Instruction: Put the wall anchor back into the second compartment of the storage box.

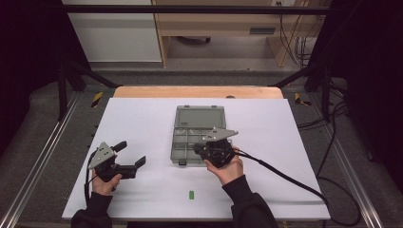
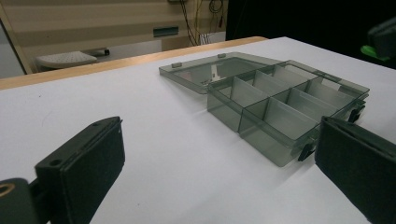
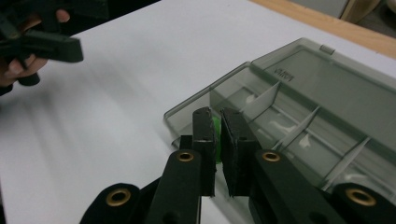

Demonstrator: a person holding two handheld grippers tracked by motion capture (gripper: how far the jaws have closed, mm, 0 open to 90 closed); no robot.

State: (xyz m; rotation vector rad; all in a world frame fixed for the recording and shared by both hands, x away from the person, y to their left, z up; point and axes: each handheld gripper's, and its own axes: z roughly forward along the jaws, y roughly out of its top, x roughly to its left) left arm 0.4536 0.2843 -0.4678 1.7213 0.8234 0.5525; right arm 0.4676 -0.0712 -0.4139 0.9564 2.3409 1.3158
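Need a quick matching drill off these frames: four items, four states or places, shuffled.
Column 1
1. left claw
2. right claw
3. box lid
4. green tape mark

Column 2
A. swung open, lying flat on the far side of the compartment box
B. on the white table near the front edge
C. shut on a small green piece, over the box
D. jaws wide apart, nothing between them, left of the box

Pairs: 1-D, 2-C, 3-A, 4-B
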